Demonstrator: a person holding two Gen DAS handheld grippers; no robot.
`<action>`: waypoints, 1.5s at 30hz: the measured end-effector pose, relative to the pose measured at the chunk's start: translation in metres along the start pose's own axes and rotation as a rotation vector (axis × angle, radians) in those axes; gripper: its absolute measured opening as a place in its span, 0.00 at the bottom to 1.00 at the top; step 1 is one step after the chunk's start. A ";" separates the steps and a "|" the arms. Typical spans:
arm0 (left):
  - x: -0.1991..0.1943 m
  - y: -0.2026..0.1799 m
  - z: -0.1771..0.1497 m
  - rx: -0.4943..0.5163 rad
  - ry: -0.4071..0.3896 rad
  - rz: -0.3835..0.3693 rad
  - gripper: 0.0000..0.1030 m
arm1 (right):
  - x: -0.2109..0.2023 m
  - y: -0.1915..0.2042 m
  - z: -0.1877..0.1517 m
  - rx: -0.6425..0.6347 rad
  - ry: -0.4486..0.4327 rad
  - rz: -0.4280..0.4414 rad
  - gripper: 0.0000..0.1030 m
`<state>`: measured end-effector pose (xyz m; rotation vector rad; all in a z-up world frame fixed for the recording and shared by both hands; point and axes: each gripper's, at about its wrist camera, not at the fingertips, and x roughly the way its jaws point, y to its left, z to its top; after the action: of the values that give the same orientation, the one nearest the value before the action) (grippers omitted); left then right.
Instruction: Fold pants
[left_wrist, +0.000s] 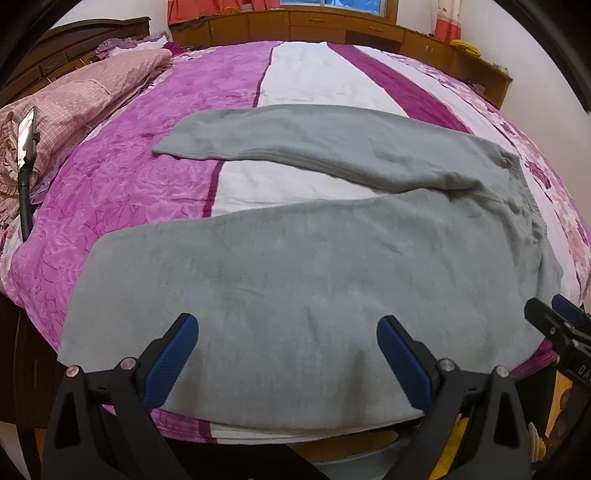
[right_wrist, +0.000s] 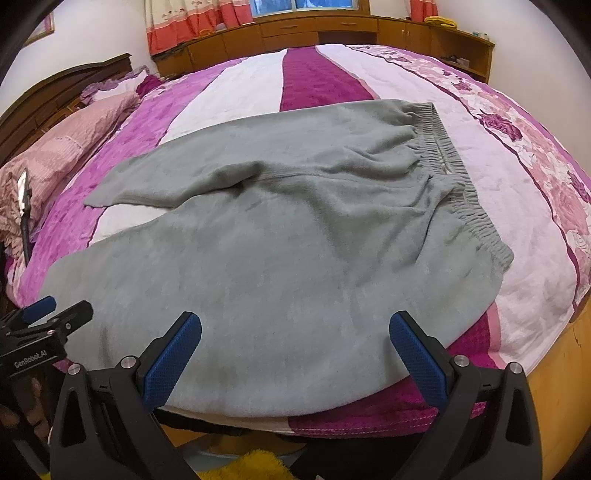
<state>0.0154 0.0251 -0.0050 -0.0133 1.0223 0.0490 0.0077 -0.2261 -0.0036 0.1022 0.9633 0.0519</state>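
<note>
Blue-padded fingers of the left gripper (left_wrist: 287, 325) stand wide apart at the near edge of the bed, holding nothing, with the grey pants (left_wrist: 303, 280) lying just beyond and between them. Seen from the right wrist, the right gripper (right_wrist: 295, 325) is the same: jaws spread wide and empty, hovering over the near edge of the pants (right_wrist: 280, 236).

Each gripper also shows in the other's view. The right one (left_wrist: 554, 314) pokes in at the right edge of the left wrist picture, and the left one (right_wrist: 59, 308) sits at the left edge of the right wrist picture, with part of a hand (right_wrist: 26, 406) below it.

The pants lie spread flat on a bedspread (right_wrist: 317, 77) striped in purple, white and magenta. Their gathered waistband (right_wrist: 454, 166) is to the right, and the two legs run leftward, splayed apart with a wedge of white bedspread between them. The near leg is broad and reaches the near edge of the bed; the far leg (left_wrist: 258, 136) angles away to the far left.

A pink quilt (left_wrist: 74, 99) is heaped at the left by the dark headboard (right_wrist: 55, 88). Wooden cabinets (right_wrist: 332, 33) line the far wall under a window with orange curtains (right_wrist: 184, 22).
</note>
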 end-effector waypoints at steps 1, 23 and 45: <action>0.000 0.001 0.001 -0.003 0.001 0.001 0.97 | 0.001 -0.002 0.001 0.004 0.002 0.000 0.95; 0.012 0.026 0.074 0.040 -0.012 0.031 0.97 | 0.011 -0.040 0.070 0.026 0.017 -0.003 0.95; 0.107 0.094 0.224 0.010 0.025 0.072 0.97 | 0.095 -0.059 0.207 -0.077 0.073 -0.027 0.95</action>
<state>0.2577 0.1300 0.0213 0.0319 1.0477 0.1099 0.2319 -0.2894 0.0301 0.0158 1.0344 0.0682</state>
